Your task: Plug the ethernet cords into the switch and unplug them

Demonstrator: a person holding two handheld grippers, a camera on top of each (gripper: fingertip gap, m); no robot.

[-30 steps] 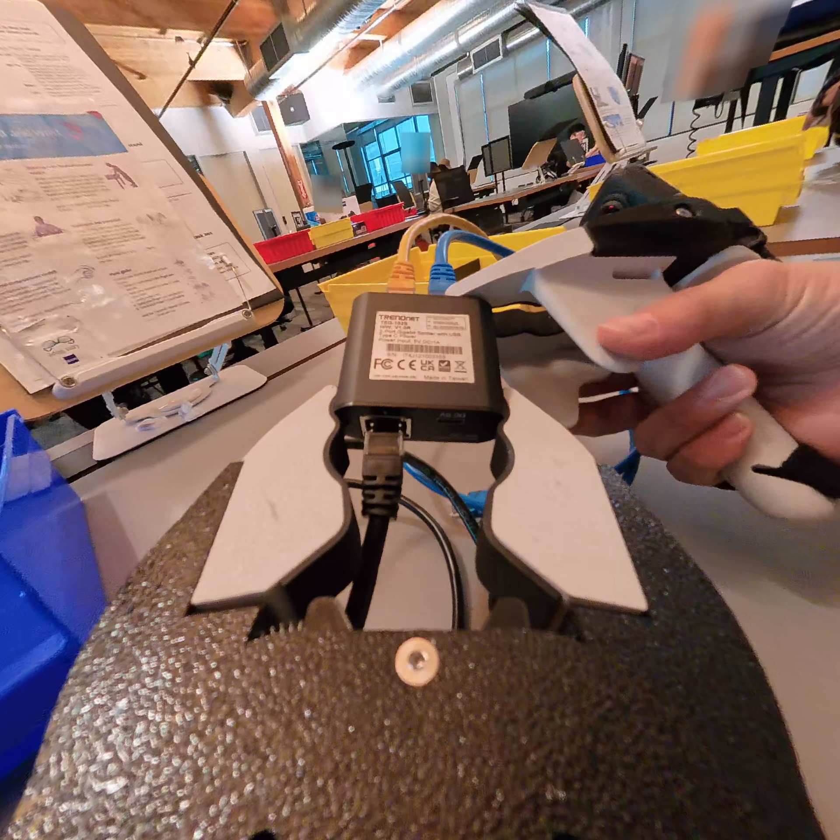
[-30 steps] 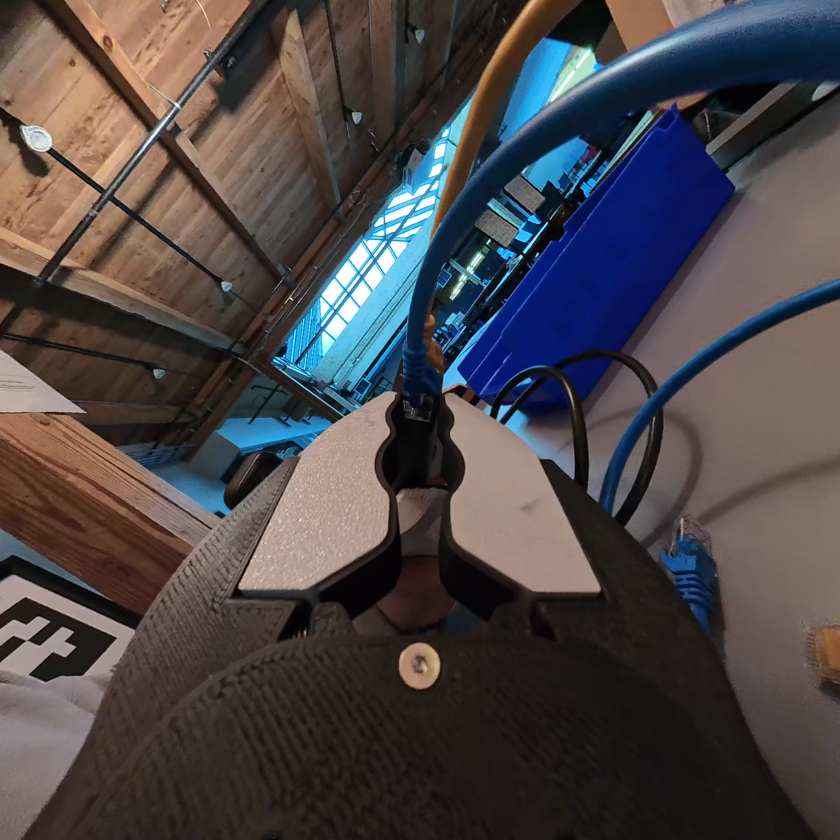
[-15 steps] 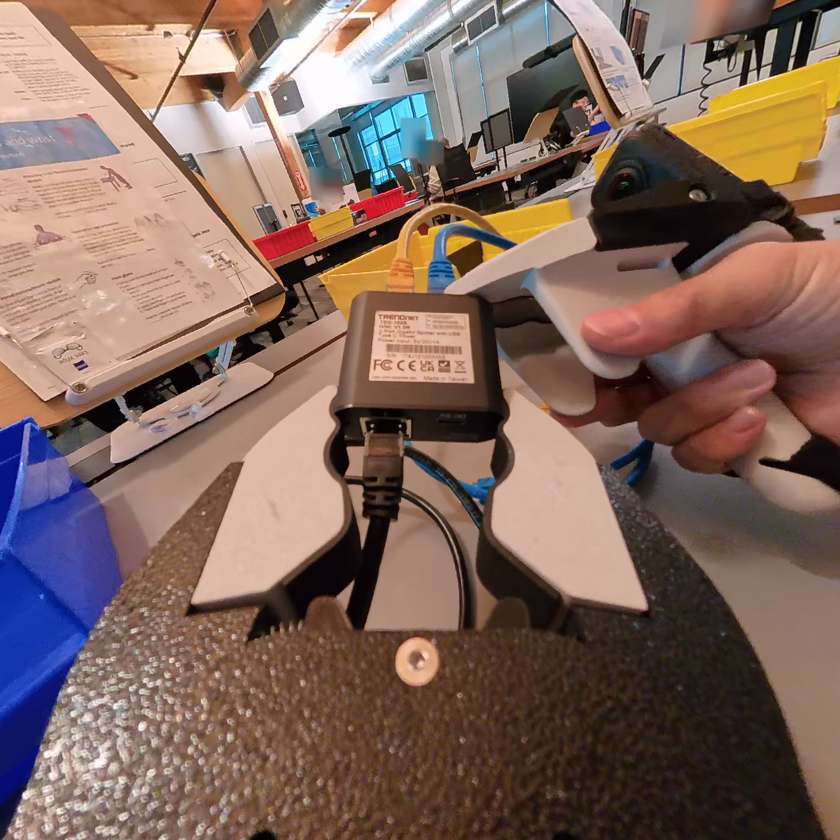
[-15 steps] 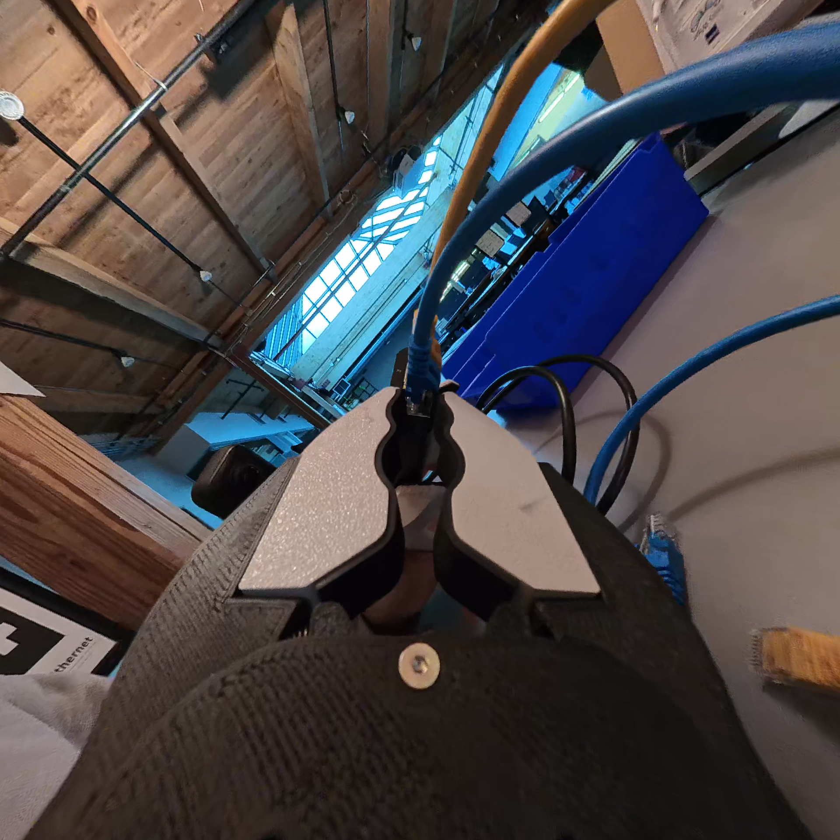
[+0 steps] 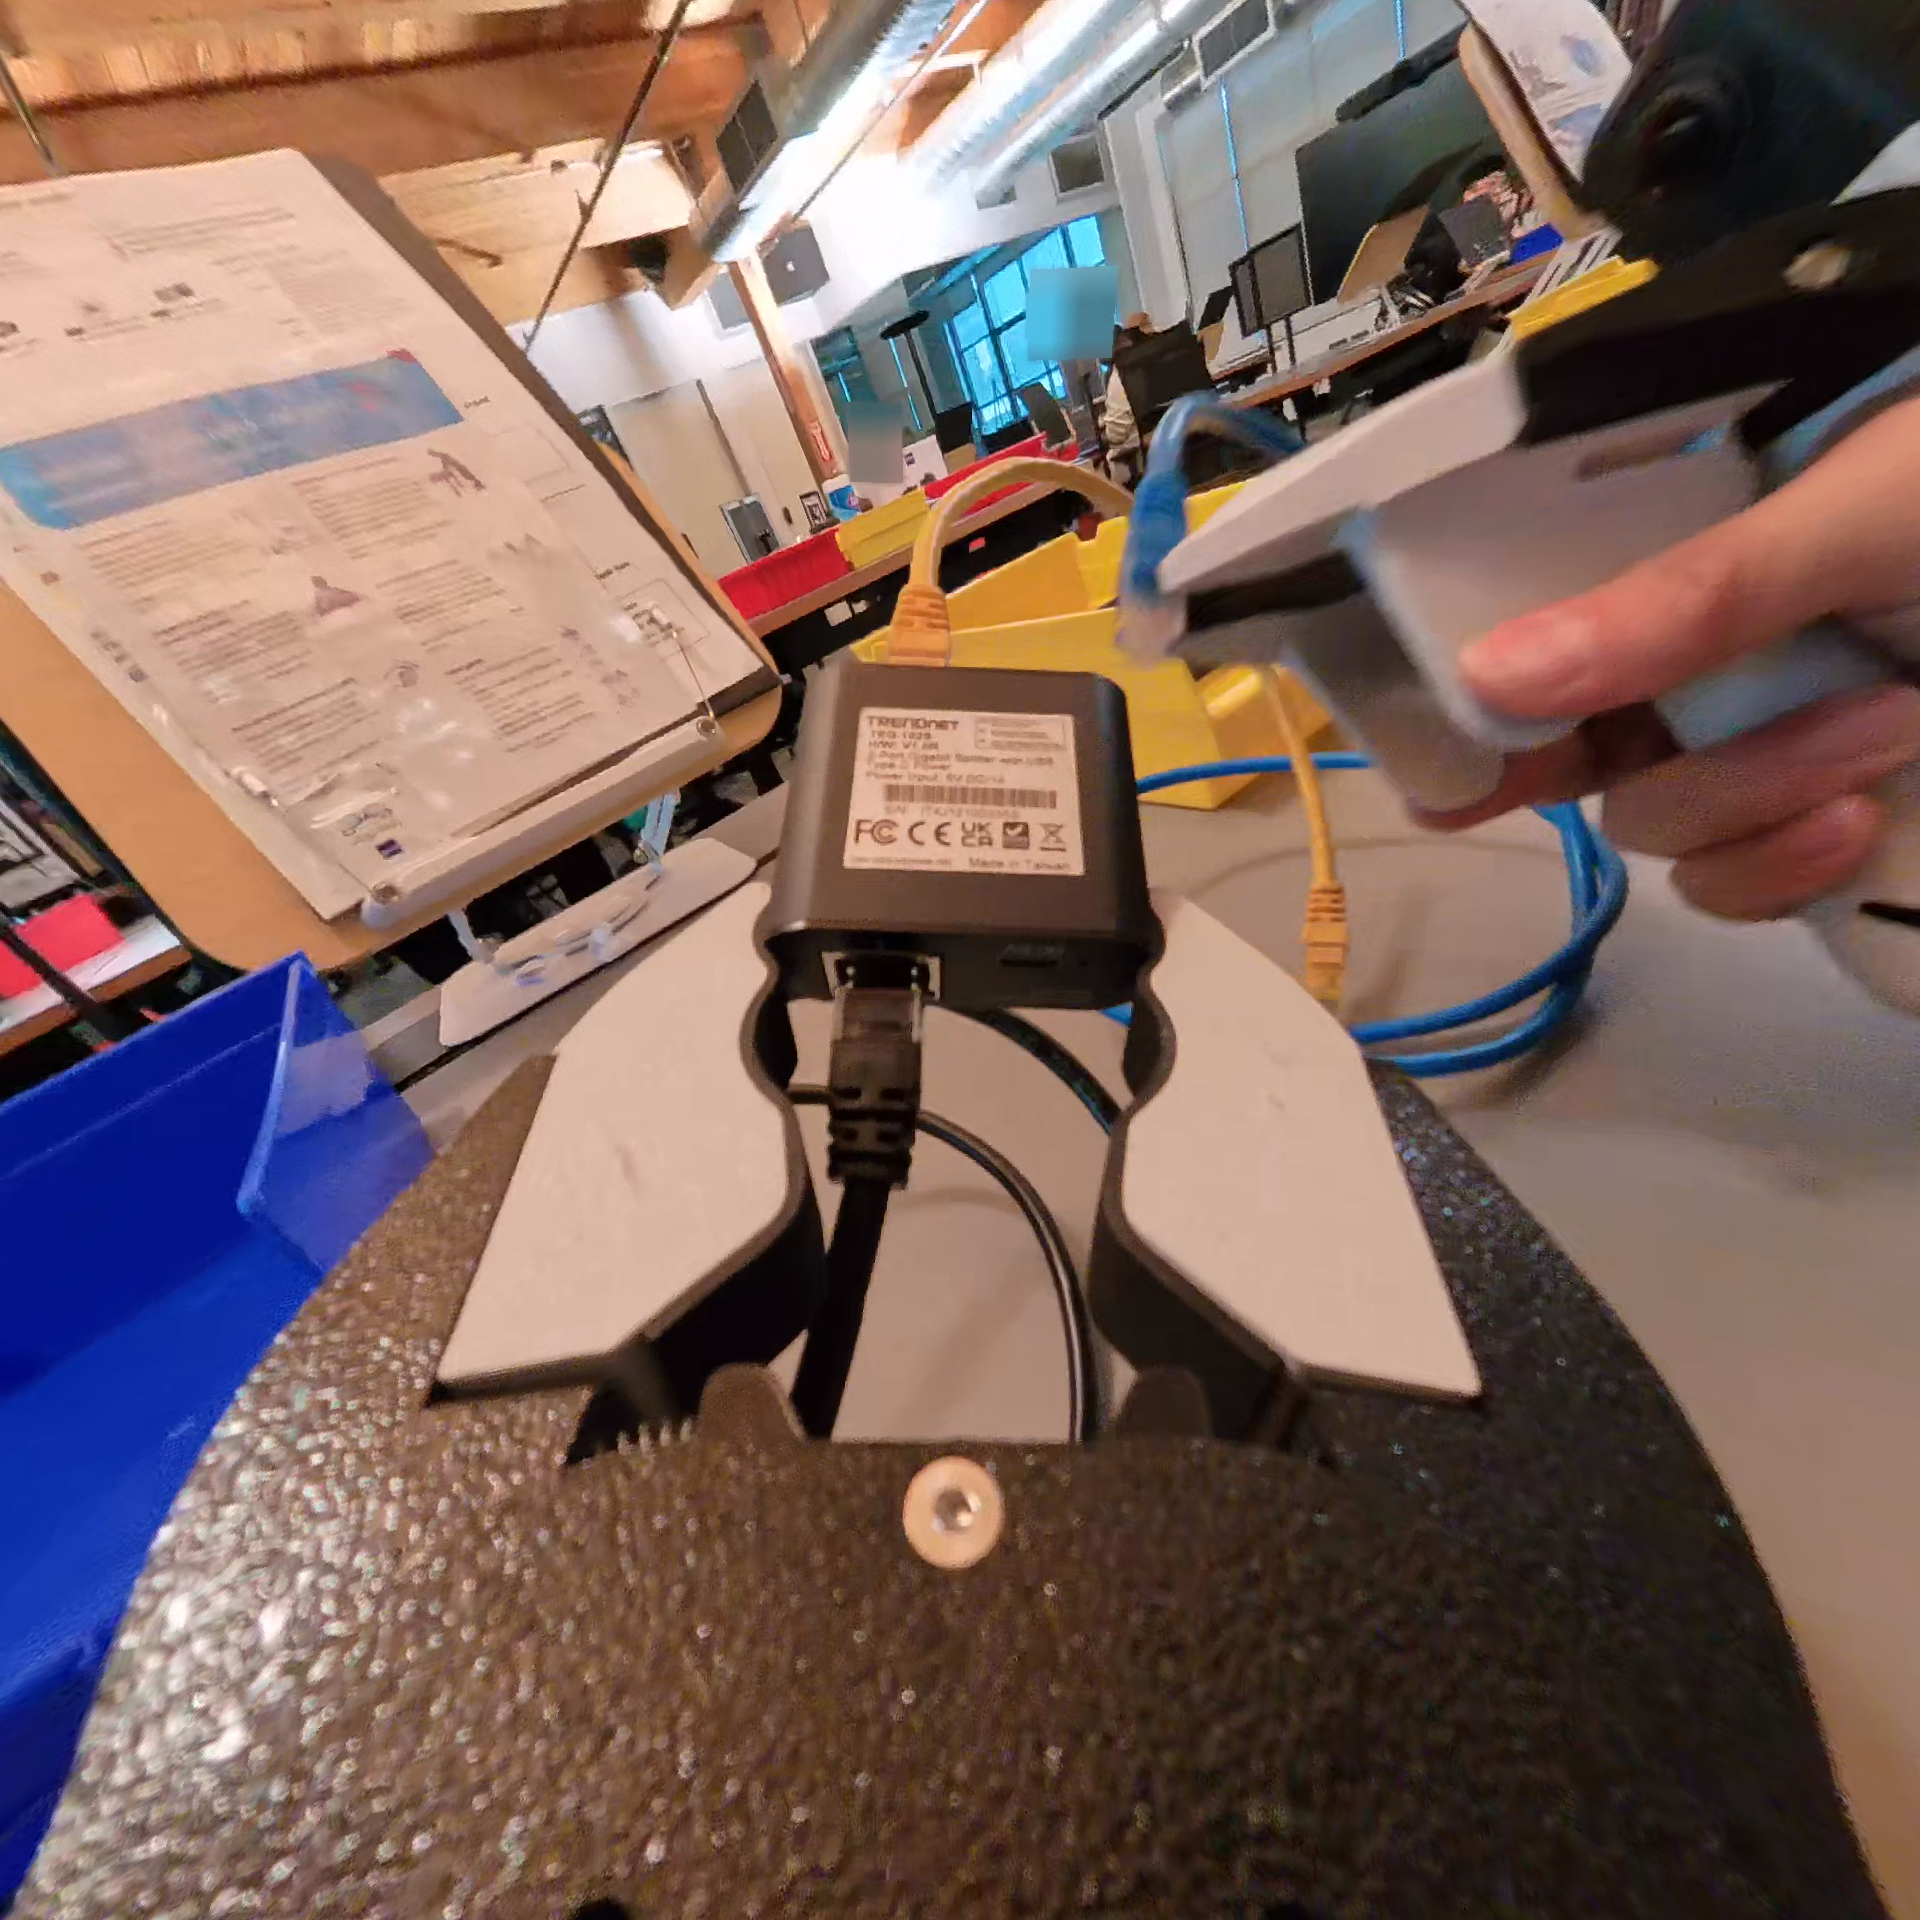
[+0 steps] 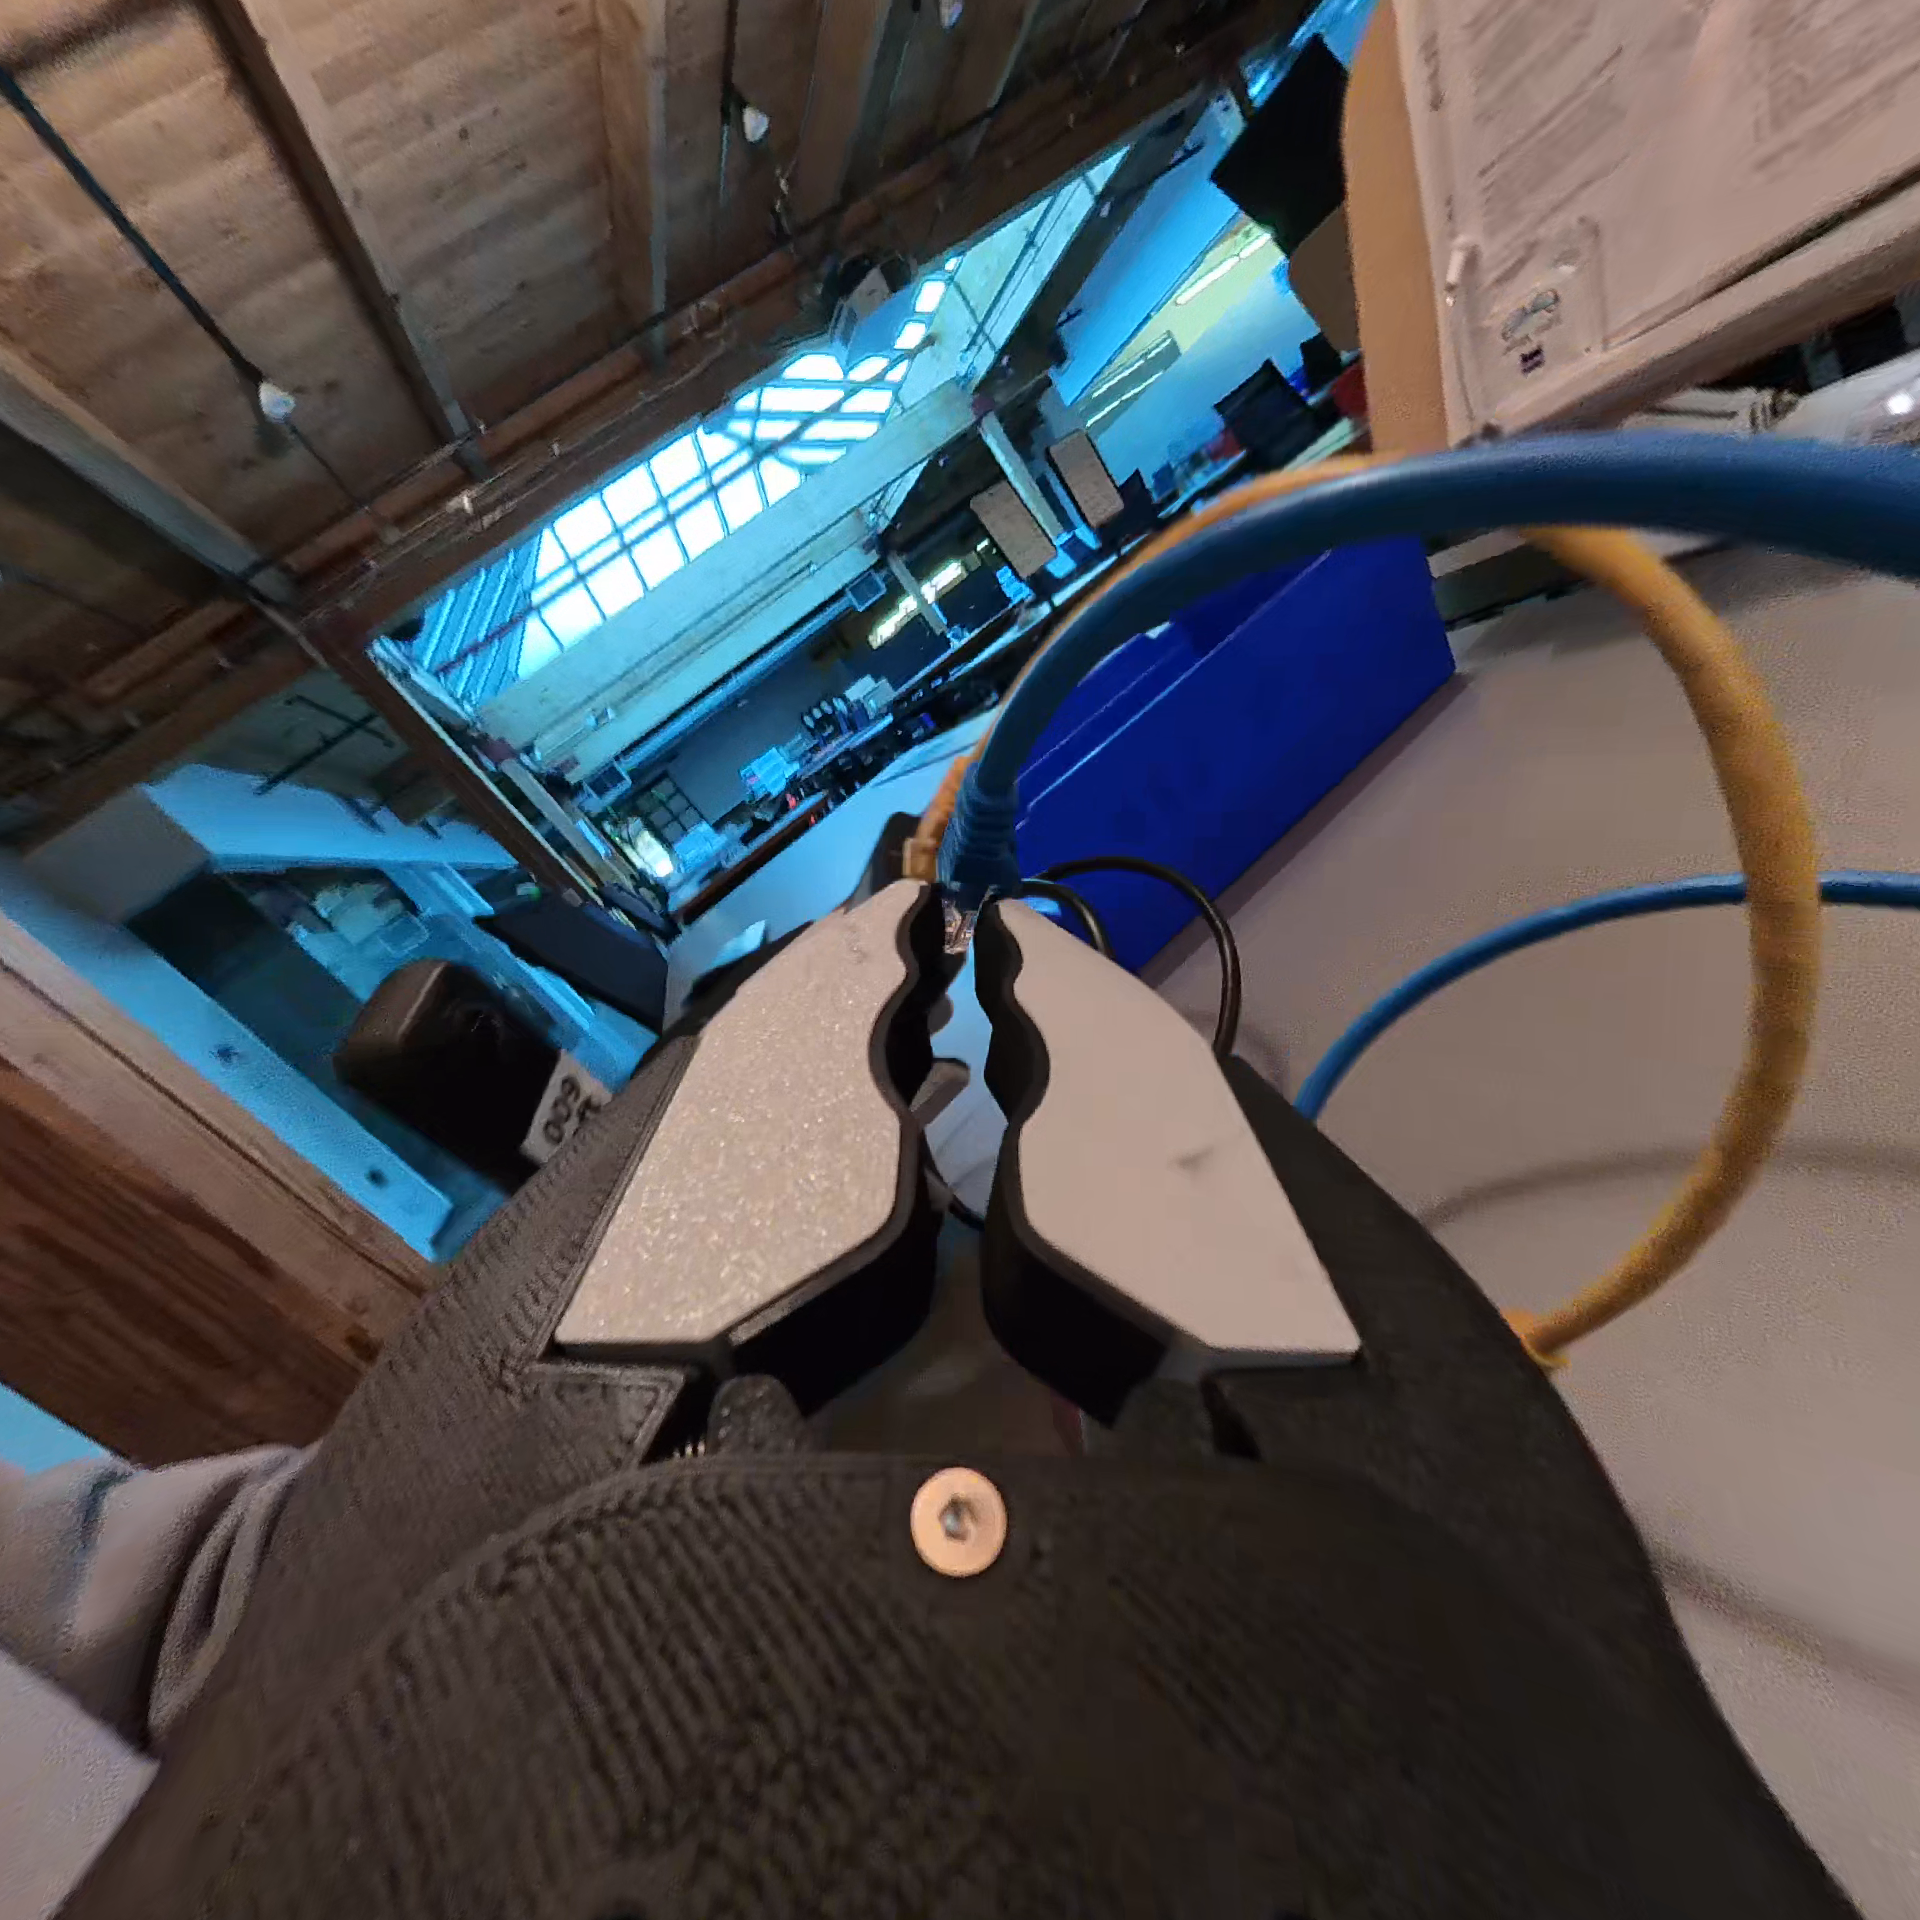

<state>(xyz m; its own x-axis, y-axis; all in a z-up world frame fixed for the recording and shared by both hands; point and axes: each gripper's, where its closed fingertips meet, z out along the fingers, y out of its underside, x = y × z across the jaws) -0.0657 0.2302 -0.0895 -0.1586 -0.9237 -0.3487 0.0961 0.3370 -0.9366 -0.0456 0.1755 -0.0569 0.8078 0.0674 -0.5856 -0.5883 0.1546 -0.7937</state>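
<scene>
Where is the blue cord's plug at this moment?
In the left wrist view the blue plug sits pinched in the right gripper, up and right of the switch, clear of its ports and beside the plugged-in yellow cord.

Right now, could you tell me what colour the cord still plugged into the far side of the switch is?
Yellow cord, seen best in the left wrist view, at the switch.

A white printed label [image 5: 966,792] sits on the upturned face of the black switch [image 5: 961,831]. A laminated instruction sheet [image 5: 312,540] on a tilted board carries print and small drawings. A small white tag [image 6: 561,1127] bears digits.
</scene>
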